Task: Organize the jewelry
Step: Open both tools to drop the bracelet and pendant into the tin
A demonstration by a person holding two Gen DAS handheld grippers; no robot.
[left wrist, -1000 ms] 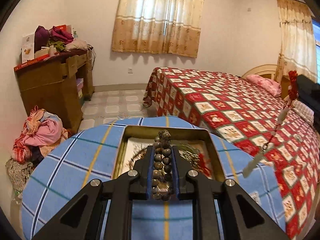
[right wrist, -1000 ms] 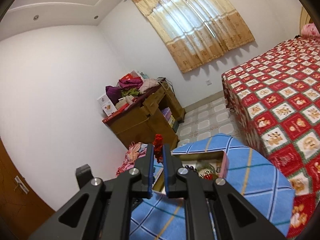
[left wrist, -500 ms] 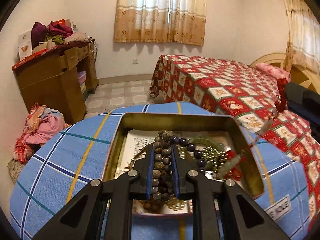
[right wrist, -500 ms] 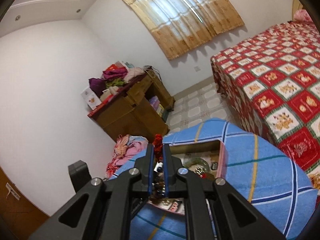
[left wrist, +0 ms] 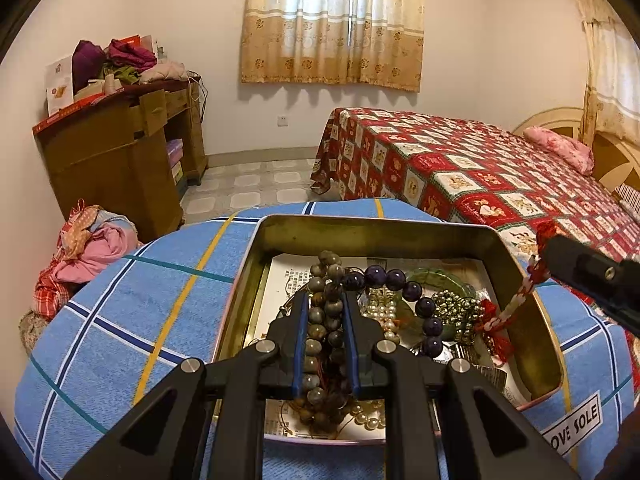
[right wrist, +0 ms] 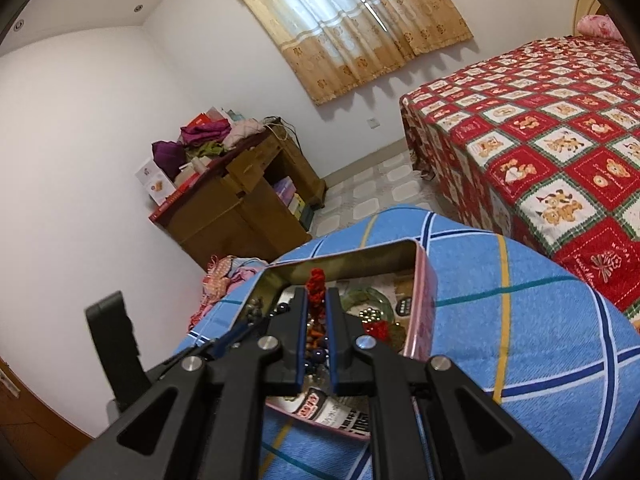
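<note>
While your left gripper (left wrist: 325, 320) sits low over the tin (left wrist: 376, 236), its jaws are clamped on a brown bead strand (left wrist: 320, 336), which runs the length of the blue pads (left wrist: 298, 344) and spills past the tips into the tin. Left of the tin you've got a clothes pile (left wrist: 84, 248) on the floor and a wooden desk (left wrist: 120, 160) stacked with more clothes against the wall. The tin rests on a blue plaid cloth (left wrist: 132, 300), open top, gold inner walls, pink outside in the right wrist view. Inside it, left to right: printed paper (left wrist: 288, 280) lining the bottom, the brown beads, a purple bead bracelet (left wrist: 400, 284) just beside your left tips, white pearls (left wrist: 380, 308), a green bangle (left wrist: 444, 280), small gold beads (left wrist: 456, 308), a red tassel (left wrist: 496, 336) near the right wall. Your right gripper (right wrist: 317, 296) comes in from the right side, tips above the tin's right rim, jaws pinched together on a red knotted cord (right wrist: 316, 284); from the left wrist view the cord continues down as a red-and-white strand (left wrist: 516, 304) reaching the tassel in the tin. Whether the tassel rests fully on the bottom, you can't tell. Far right, a bed (left wrist: 480, 168) with a red patchwork cover and a pink pillow (left wrist: 560, 152).
</note>
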